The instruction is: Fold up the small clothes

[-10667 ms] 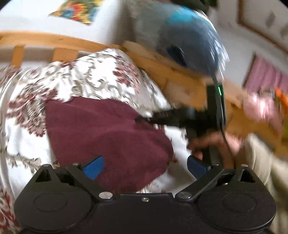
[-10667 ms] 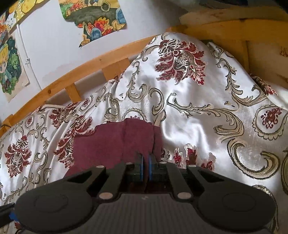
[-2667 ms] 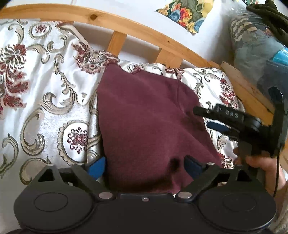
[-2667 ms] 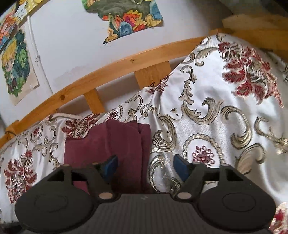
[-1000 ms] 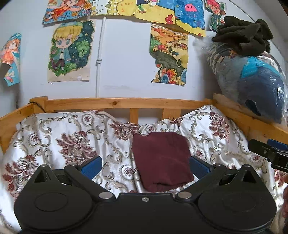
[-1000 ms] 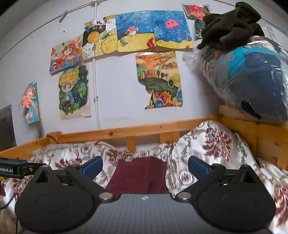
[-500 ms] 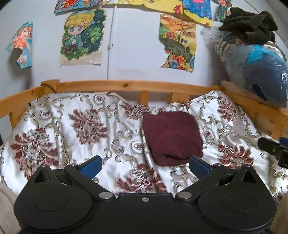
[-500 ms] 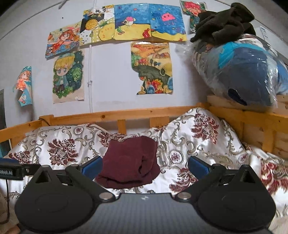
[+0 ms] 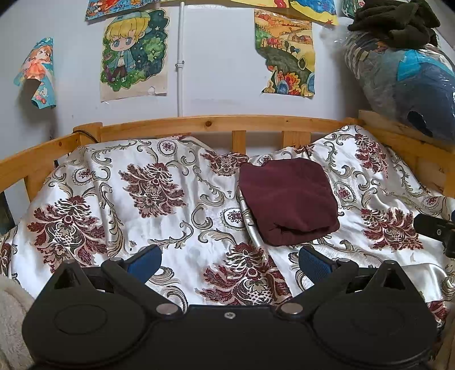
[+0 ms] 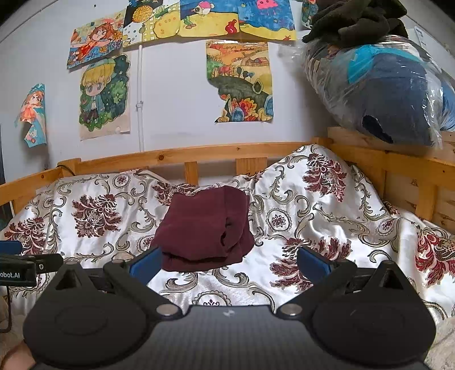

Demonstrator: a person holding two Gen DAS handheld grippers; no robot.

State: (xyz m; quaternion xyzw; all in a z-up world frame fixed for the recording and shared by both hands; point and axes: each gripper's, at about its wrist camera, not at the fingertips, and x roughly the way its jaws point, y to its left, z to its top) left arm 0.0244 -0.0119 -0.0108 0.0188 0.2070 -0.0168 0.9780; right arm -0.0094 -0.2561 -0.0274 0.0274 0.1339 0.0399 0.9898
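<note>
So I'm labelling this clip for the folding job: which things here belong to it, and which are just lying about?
Part of the job:
- maroon garment, folded on the bedspread
- left gripper, open
- right gripper, open

Just lying about:
- wall drawings
- plastic-wrapped bundle
- dark cloth on top of it
- wooden bed frame

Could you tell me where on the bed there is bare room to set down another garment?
Left of the folded maroon cloth, the bedspread lies bare up to the wooden rail. A narrower bare strip runs along its near edge. To its right, the spread humps up, so room is tighter there.
</note>
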